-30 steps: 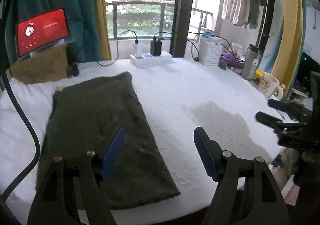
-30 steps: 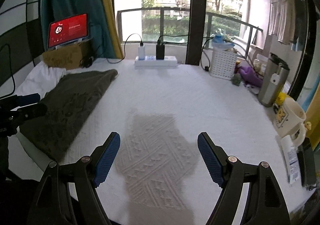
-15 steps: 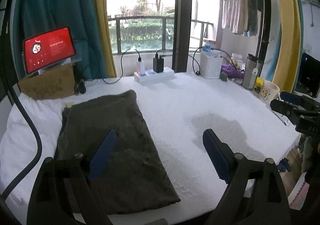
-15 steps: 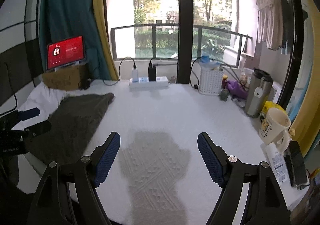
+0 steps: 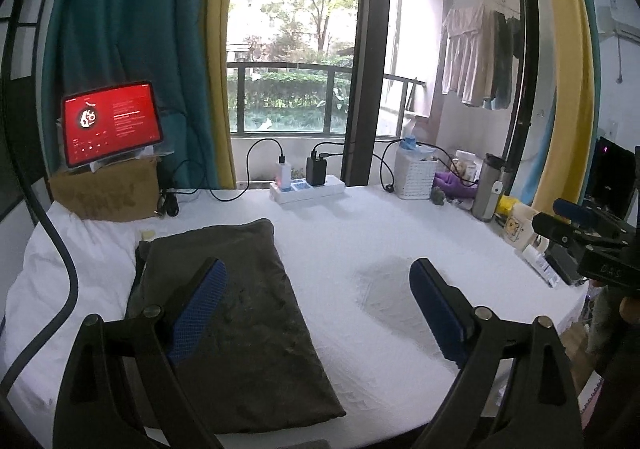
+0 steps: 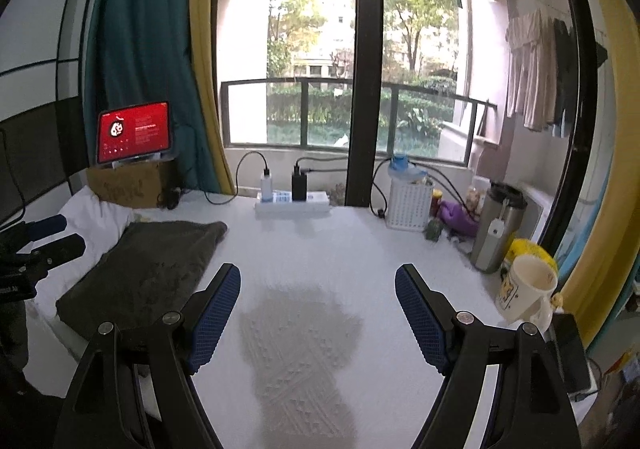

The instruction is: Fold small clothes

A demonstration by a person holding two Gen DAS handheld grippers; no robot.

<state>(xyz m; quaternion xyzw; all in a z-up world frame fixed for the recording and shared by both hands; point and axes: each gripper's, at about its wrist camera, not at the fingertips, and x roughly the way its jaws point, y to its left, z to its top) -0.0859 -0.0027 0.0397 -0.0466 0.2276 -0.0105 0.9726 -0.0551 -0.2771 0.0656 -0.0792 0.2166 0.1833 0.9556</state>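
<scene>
The folded dark green garment [image 5: 224,313] lies flat on the left side of the white table [image 5: 360,225], near its front edge. The left gripper [image 5: 316,309] hovers above it, jaws wide apart, having just opened, holding nothing. The right gripper [image 6: 318,317] hangs over bare tabletop, jaws wide, empty.

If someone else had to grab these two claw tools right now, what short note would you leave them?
Left gripper: open, nothing between its jaws, which have just been opening; it is held above the table.
Right gripper: open, empty, over bare white tablecloth.
Dark olive garment: lies folded into a flat rectangle on the table's left side, touched by neither gripper.
Done: this piece looks folded and released.
Left: no other garment to fold shows on the table, so check for the next one.
</scene>
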